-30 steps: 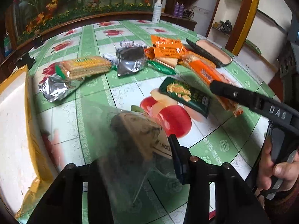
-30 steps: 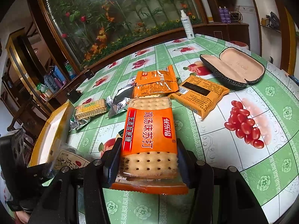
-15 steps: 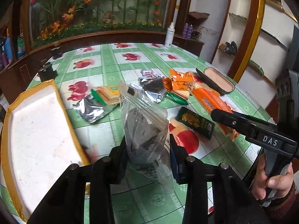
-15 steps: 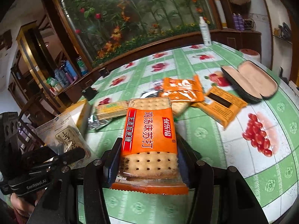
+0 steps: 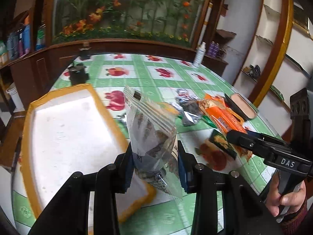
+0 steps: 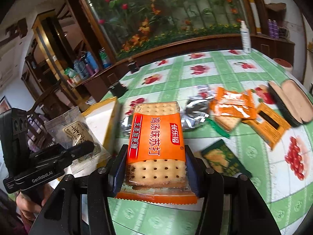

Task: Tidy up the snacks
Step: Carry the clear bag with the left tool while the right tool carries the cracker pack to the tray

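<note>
My left gripper (image 5: 155, 168) is shut on a clear snack bag (image 5: 150, 137) with dark pieces inside, held upright above the near right rim of the white tray with a yellow border (image 5: 64, 129). In the right wrist view the same clear snack bag (image 6: 76, 135) and left gripper (image 6: 86, 146) show at the left, beside the tray (image 6: 109, 105). My right gripper (image 6: 154, 168) is shut on an orange cracker pack (image 6: 156, 143), lifted off the green fruit-print table (image 6: 215, 72). The left wrist view has the right gripper (image 5: 234, 137) with that cracker pack (image 5: 223, 121) to the right.
Loose snacks lie mid-table: silver foil packs (image 6: 195, 109), orange packs (image 6: 232, 105), a brown-orange pack (image 6: 270, 125) and a dark green pack (image 6: 225, 160). An open glasses case (image 6: 291, 101) sits at the right. A white spray bottle (image 6: 245, 39) and dark jars (image 5: 78, 74) stand at the far edge.
Both grippers rose and swung left toward the tray. The clear bag came up off the table and now hangs upright at the tray's rim. The cracker pack stays gripped.
</note>
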A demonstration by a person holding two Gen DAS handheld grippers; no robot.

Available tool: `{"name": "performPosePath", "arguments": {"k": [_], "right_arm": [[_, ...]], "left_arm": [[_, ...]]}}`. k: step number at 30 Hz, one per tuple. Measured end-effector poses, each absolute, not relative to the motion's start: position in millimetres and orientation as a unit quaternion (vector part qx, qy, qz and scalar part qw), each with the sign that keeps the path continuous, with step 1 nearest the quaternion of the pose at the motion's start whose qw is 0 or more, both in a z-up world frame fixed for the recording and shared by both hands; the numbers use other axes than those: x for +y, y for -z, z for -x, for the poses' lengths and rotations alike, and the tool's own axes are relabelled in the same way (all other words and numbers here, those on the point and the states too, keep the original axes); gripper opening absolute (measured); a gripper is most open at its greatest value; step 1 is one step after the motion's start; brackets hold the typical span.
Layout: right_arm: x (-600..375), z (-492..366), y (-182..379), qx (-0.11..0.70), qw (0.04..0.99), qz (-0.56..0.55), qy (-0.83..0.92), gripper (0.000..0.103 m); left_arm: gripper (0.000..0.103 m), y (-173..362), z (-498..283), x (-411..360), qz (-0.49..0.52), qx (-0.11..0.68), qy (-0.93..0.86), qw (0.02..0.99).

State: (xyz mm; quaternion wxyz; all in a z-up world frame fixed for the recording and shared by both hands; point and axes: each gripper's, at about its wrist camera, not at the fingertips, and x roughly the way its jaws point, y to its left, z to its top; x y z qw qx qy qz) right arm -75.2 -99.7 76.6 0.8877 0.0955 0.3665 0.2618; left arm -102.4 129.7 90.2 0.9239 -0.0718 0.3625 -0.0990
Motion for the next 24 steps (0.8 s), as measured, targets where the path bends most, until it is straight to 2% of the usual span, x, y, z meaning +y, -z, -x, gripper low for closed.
{"name": "performPosePath", "arguments": {"k": [12,24], "right_arm": [[-7,53,-97,0.381,0.859,-0.057,-0.339,0.058],[103,-7,-91,0.425,0.82,-0.045,-0.379,0.058]], "left_arm": [[0.037,-90,92,227,0.134,0.362,0.024,0.922],[0.037,-61,43,286,0.148,0.416,-0.016,0.897]]}}
